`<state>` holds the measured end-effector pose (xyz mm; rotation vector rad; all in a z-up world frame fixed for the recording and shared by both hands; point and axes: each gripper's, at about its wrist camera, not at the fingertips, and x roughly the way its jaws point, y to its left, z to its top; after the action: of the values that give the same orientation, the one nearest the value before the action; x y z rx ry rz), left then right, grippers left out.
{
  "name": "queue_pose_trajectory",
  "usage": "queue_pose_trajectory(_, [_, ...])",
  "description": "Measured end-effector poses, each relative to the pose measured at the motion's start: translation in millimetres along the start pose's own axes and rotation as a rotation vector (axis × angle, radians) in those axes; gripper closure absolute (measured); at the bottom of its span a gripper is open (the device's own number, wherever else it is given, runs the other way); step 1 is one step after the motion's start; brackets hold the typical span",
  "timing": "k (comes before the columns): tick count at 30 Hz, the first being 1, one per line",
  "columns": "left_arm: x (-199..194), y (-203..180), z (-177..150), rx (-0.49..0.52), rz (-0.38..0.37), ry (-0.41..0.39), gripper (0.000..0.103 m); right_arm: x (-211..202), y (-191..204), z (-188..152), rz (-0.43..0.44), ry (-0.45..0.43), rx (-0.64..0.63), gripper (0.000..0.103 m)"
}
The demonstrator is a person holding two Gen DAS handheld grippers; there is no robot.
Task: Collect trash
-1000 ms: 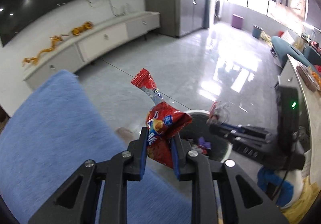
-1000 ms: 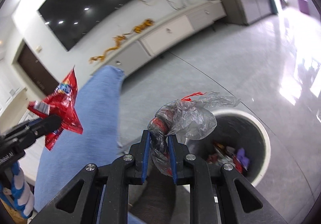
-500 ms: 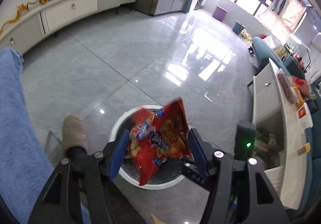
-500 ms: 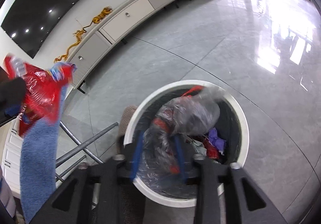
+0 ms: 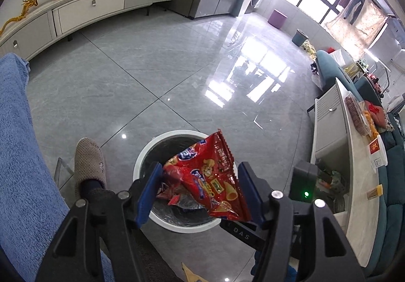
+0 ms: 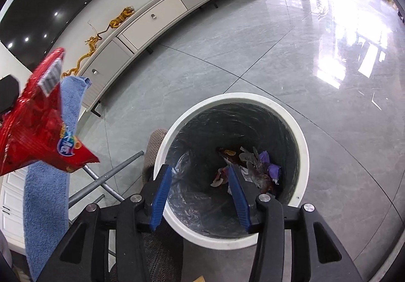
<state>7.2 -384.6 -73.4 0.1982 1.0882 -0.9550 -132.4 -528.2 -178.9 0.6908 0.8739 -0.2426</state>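
A white round bin [image 5: 141, 155] with a black liner stands on the grey floor below both grippers. My left gripper [image 5: 200, 168] hangs over it with its jaws wide. A red snack bag [image 5: 210, 180] lies loose between the blue pads, tilted over the bin mouth. The same snack bag [image 6: 38, 125] shows at the left of the right wrist view. My right gripper [image 6: 200, 170] is over the bin [image 6: 301, 135] with its jaws opening and nothing between them. A crumpled clear plastic bag [image 6: 255, 170] lies among wrappers at the bin's bottom.
A blue towel [image 5: 20, 155] covers the surface at my left. A person's slippered foot [image 5: 88, 163] rests beside the bin. Grey metal legs [image 6: 108, 178] cross near the bin. A low white cabinet [image 5: 88, 11] runs along the far wall, and a white side table [image 5: 329, 130] stands at right.
Both grippers came down over the bin and opened. The clear plastic bag dropped from the right gripper into the bin. The red snack bag came loose in the left jaws.
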Motion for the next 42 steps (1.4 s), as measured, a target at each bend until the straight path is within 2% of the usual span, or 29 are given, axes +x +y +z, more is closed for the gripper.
queue_pose_trajectory(2, [3.4, 0.7, 3.3, -0.013, -0.008, 0.011, 0.041, -4.1, 2.7, 0.3, -0.006, -0.010, -0.003, 0.058])
queue_pose_trajectory(6, [13.0, 4.8, 7.8, -0.053, -0.035, 0.038, 0.031, -19.2, -2.1, -2.1, -0.018, -0.033, 0.004, 0.055])
queue_pose_trajectory(12, [26.0, 3.3, 6.8, -0.059, -0.042, 0.064, 0.030, -26.9, -19.6, -5.2, -0.034, -0.043, 0.041, 0.054])
queue_pose_trajectory(17, [20.7, -0.4, 0.6, -0.045, -0.017, 0.043, 0.030, -26.1, -23.9, -7.4, -0.032, -0.040, 0.059, 0.054])
queue_pose_trajectory(22, [-10.8, 0.6, -6.1, -0.014, 0.108, -0.057, 0.030, -26.3, -9.6, -3.7, -0.024, -0.042, 0.033, 0.054])
queue_pose_trajectory(26, [-45.2, 13.4, -17.4, -0.038, 0.197, -0.133, 0.030, -32.4, 15.2, 0.6, -0.015, -0.061, -0.021, 0.054])
queue_pose_trajectory(31, [-91.2, 38.9, -37.3, -0.082, 0.262, -0.207, 0.030, -44.3, 68.8, 1.5, 0.025, -0.083, -0.125, 0.053])
queue_pose_trajectory(39, [-174.5, 80.6, -83.8, -0.127, 0.443, -0.339, 0.030, -70.0, 165.0, -9.2, 0.084, -0.137, -0.306, 0.047])
queue_pose_trajectory(42, [-203.4, 96.9, -108.2, -0.146, 0.503, -0.396, 0.030, -79.3, 194.5, -20.6, 0.080, -0.172, -0.351, 0.041])
